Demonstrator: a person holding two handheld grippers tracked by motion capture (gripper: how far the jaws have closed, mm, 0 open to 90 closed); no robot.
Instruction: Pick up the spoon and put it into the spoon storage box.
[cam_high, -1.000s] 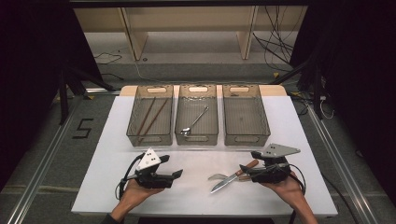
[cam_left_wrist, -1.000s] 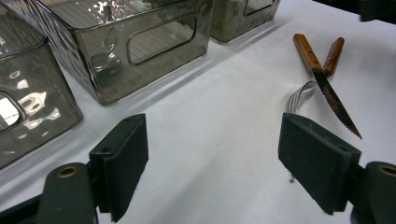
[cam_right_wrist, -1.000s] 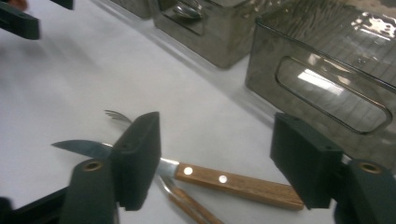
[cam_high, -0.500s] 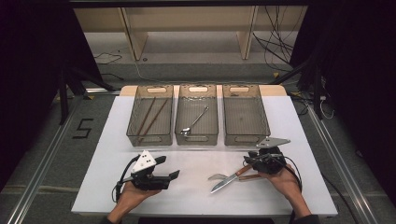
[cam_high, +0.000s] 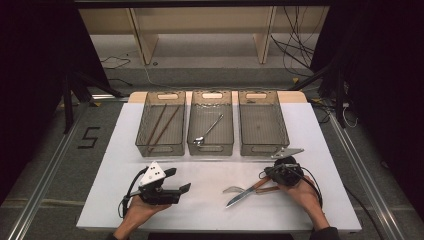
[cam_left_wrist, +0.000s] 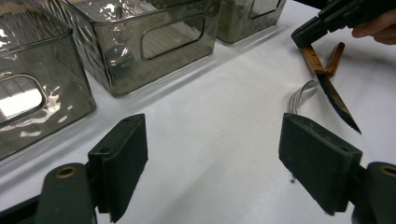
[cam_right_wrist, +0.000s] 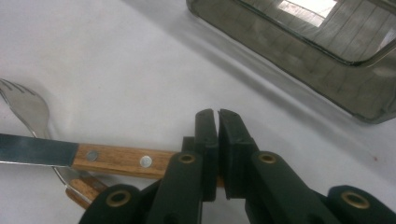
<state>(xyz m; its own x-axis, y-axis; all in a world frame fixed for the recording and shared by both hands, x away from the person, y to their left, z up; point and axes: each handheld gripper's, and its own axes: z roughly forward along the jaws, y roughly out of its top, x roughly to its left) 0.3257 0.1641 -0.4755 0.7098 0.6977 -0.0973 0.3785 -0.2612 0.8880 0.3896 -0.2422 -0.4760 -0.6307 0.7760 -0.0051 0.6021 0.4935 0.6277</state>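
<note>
A wood-handled knife (cam_high: 246, 193) lies across a fork (cam_high: 232, 189) on the white table, front right. My right gripper (cam_high: 264, 175) has just been closing and now stands shut on the end of the knife's handle (cam_right_wrist: 121, 160), with the fork (cam_right_wrist: 28, 105) underneath. At the front left, my left gripper (cam_high: 178, 180) is held in a hand above the table. Its jaws (cam_left_wrist: 212, 158) are wide open with nothing between them. The left gripper view shows the knife (cam_left_wrist: 334, 95), the fork (cam_left_wrist: 299, 95) and the right gripper (cam_left_wrist: 301, 38) farther off.
Three clear bins stand in a row at the back of the table. The left bin (cam_high: 145, 150) holds chopsticks (cam_high: 160, 125), the middle bin (cam_high: 192, 150) a spoon (cam_high: 209, 129), and the right bin (cam_high: 287, 137) is bare. The nearest bin wall (cam_right_wrist: 327, 51) is close to the right gripper.
My right gripper has come down and leftward onto the knife's handle and its jaws have closed on it. The left gripper has stayed where it was.
</note>
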